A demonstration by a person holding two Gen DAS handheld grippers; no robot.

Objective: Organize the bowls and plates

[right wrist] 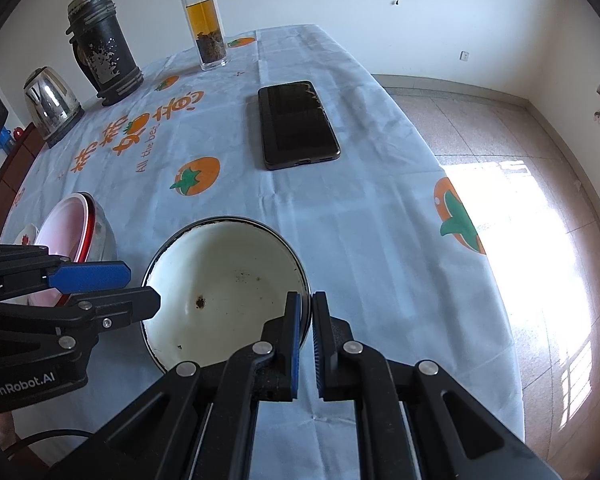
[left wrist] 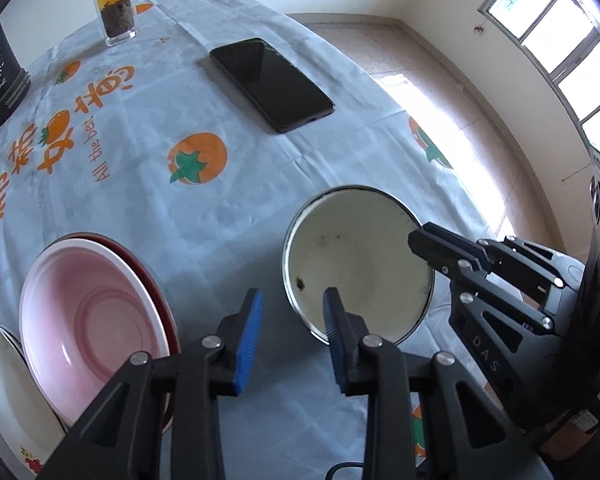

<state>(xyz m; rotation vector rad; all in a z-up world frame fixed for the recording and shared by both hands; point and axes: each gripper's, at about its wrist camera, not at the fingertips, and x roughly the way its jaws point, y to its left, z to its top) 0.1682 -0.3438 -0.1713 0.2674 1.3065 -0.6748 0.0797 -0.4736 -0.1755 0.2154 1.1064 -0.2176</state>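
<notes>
White bowl pinched at its rim, stack waiting to the left.

My right tool was nearly closed on the enamel bowl rim; my left tool hung open and empty, between it and the pink bowl stack on the persimmon-print tabletop, sunlit tile floor beyond.

Place: a home dining room was indicated | table was covered with a persimmon-print cloth | kettle, thermos and tea bottle were set along its far side | phone was laid nearby | tiled floor and window were seen.
</notes>
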